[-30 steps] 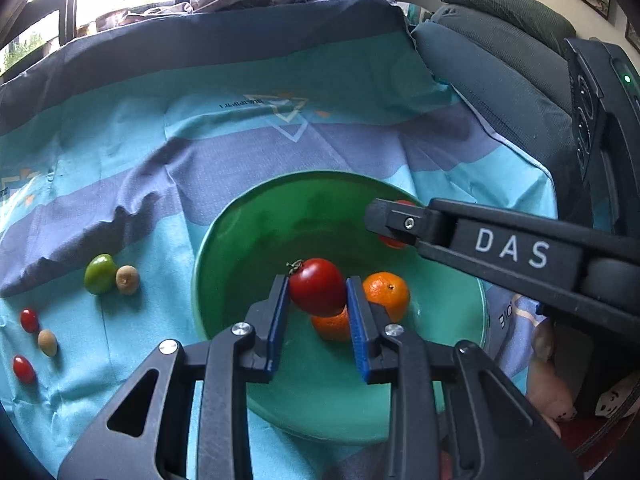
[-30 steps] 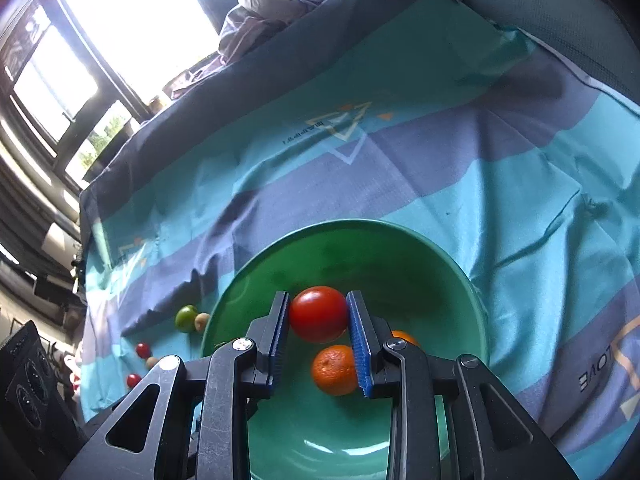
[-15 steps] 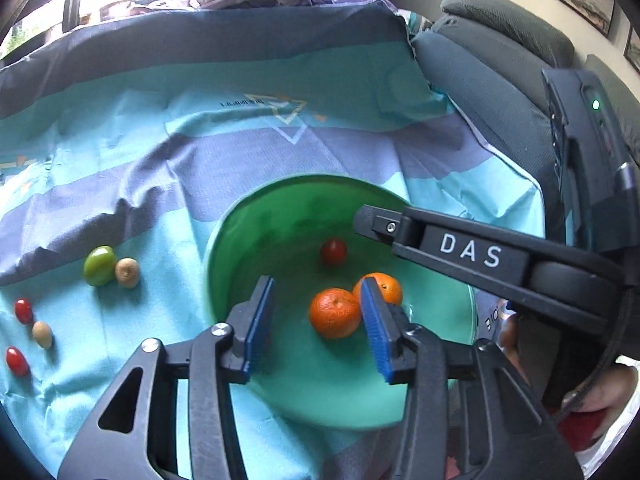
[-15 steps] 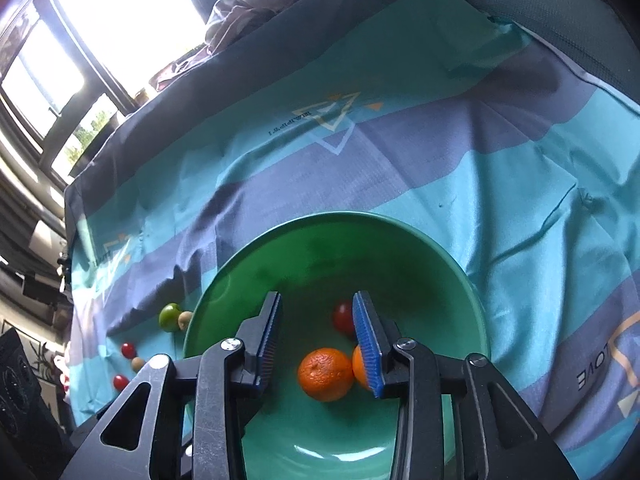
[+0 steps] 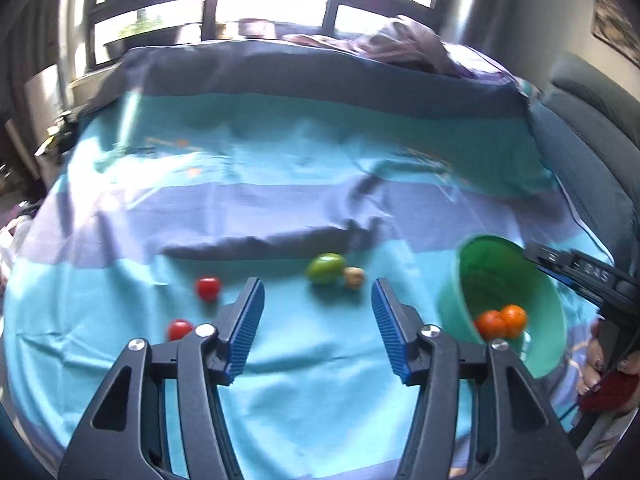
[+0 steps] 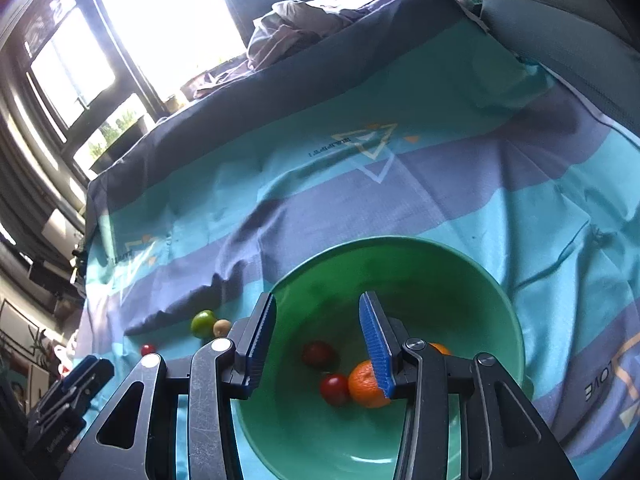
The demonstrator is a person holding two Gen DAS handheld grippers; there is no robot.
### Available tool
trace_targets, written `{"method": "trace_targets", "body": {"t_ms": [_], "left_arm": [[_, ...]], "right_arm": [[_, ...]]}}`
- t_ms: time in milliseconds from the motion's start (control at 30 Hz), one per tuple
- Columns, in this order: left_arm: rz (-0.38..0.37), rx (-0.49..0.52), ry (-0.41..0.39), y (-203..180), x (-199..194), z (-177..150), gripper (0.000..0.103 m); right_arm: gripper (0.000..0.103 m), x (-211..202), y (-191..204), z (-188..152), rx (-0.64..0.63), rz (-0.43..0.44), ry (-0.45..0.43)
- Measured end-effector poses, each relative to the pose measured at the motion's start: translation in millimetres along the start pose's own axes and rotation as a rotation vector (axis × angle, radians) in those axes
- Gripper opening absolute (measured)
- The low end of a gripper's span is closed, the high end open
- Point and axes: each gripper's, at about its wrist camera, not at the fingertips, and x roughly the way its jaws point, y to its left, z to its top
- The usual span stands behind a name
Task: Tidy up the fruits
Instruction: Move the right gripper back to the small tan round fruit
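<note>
Striped cloth (image 6: 460, 184) is covering the whole work surface, so loose fruit is sitting in its soft folds rather than rolling. Green bowl (image 6: 504, 312) is sitting at 6 o'clock in the right wrist view and acting as the collection point: two oranges (image 6: 366, 380) and two red tomatoes (image 6: 334, 388) are lying touching or nearly so at its bottom. Right gripper (image 6: 316, 340) is hovering over the bowl, jaws spread, nothing between them. Left gripper (image 5: 318, 328) is facing the uncollected fruit, jaws spread wide and empty, probably lining up the next pick. Green fruit (image 5: 326, 268) is lying at 12 o'clock just beyond its tips, with a small tan fruit (image 5: 354, 277) touching its right side. Two loose red tomatoes (image 5: 208, 288) are lying at 10 o'clock, near each other; one is partly hiding behind the left finger.
</note>
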Motion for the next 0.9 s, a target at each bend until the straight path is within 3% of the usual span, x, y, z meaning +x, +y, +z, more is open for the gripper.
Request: {"method": "trace_targets", "body": {"t_ms": [100,233,467,767,900], "left_arm": [[0.048,-0.087,-0.019,34,-1,-3,0.059],[0.083,-0.170,0.013,68,10,-8,0.059],[0.081,-0.266,0.060,98,30,-16,0.058],[0.083,-0.300,0.102,112,49,-20,0.055],[0.065,-0.241,0.127,95,62,-20,0.051]], "right_arm": [[0.045,2,18,-3,-0.044,0.004,-0.005],[0.045,8,44,-9,-0.117,0.007,-0.012],[0.045,25,92,-25,-0.225,0.049,0.026],[0.045,67,154,-44,-0.320,0.171,0.233],[0.045,94,165,-41,-0.320,0.177,0.317]]}}
